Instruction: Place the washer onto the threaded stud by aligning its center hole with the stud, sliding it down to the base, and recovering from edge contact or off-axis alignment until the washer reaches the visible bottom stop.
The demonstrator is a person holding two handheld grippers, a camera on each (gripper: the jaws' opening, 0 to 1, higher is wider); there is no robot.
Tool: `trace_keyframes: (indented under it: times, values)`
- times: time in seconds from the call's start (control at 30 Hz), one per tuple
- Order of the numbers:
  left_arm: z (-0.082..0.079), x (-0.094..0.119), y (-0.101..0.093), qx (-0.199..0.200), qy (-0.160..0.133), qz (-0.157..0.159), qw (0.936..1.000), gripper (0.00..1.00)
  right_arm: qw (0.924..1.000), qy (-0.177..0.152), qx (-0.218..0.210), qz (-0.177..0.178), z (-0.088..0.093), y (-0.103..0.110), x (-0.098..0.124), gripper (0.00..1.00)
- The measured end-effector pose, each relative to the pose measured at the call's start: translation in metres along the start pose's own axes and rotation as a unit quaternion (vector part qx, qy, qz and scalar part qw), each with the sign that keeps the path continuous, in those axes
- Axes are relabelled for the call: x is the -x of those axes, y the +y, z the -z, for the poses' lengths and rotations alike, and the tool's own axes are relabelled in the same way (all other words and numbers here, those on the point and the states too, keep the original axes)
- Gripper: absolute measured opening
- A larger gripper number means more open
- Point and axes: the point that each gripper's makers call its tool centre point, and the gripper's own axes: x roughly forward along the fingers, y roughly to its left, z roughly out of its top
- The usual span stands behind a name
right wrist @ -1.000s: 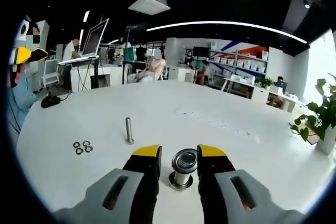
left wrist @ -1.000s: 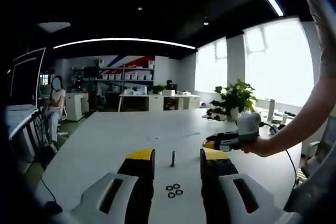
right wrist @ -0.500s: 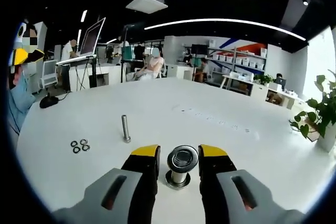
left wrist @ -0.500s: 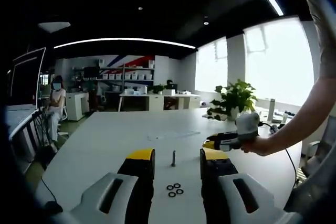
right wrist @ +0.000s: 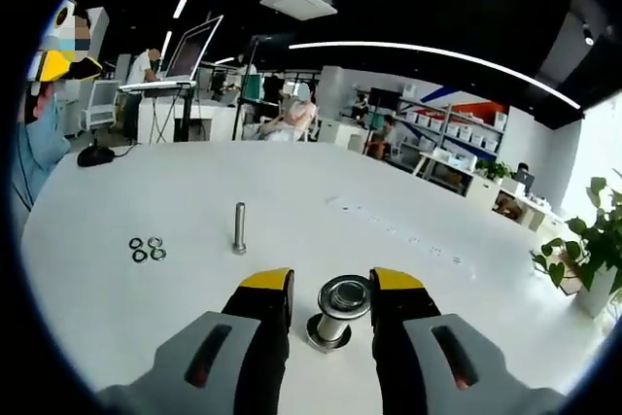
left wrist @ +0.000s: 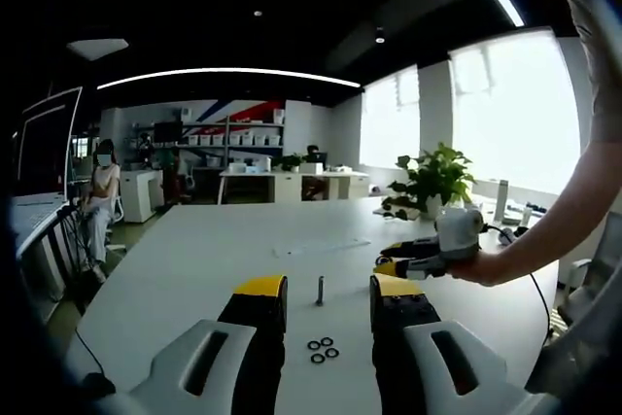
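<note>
White table (right wrist: 117, 269): stud (right wrist: 239, 228) upright, 3 washers (right wrist: 145, 249) beside.

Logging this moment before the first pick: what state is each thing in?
Threaded stud: upright on the table, bare.
Washers: three, flat on the table beside the stud.
Metal spool: standing between the right jaws, not visibly clamped.
Left gripper: open.
Right gripper: open.

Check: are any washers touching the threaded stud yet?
Apart. In the right gripper view the washers lie in a cluster on the table, bare white surface separating them from the upright stud.
</note>
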Motion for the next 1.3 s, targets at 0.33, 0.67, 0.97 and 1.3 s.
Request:
trace_keyframes:
  times: [0.33, 0.67, 0.97, 1.3]
  values:
    - [0.003, 0.0, 0.001, 0.004, 0.002, -0.002, 1.0, 0.32, 0.9999, 0.009, -0.006, 0.004, 0.006, -0.004, 0.002, 0.33]
    - [0.002, 0.0, 0.001, 0.006, 0.0, -0.002, 1.0, 0.33, 0.9992, 0.006, -0.037, 0.014, 0.007, -0.01, 0.004, 0.34]
    - [-0.007, 0.003, 0.001, -0.001, -0.004, -0.002, 1.0, 0.33, 0.9974, -0.009, -0.069, 0.02, -0.005, -0.008, 0.022, 0.35]
    - [-0.021, 0.011, -0.002, -0.011, -0.012, 0.004, 0.9999, 0.33, 0.9928, -0.021, -0.106, 0.052, -0.022, -0.01, 0.064, 0.36]
